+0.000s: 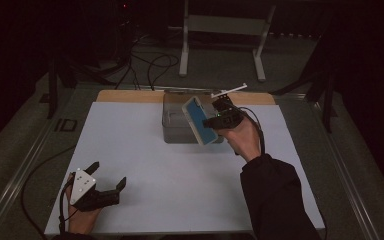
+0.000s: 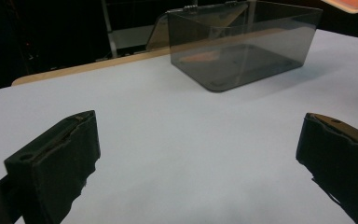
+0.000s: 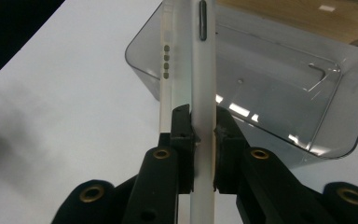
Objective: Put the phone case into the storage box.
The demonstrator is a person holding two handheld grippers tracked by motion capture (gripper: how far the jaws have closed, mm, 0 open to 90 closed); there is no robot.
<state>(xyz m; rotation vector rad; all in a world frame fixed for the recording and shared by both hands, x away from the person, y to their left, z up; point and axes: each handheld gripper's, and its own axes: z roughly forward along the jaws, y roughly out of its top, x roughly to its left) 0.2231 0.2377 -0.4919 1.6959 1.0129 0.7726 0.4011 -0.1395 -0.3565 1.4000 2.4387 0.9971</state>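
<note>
My right gripper is shut on a phone with a blue face and a white case. It holds the phone tilted above the front right part of a clear grey plastic box. In the right gripper view the jaws pinch the thin white edge of the phone, and the open box lies below it. My left gripper rests near the table's front left corner. Its jaws stand wide apart with nothing between them, facing the box.
A white sheet covers the table, with a wooden strip along the far edge. The box's lid is tipped open behind it. Beyond the table are a white frame and cables on the floor.
</note>
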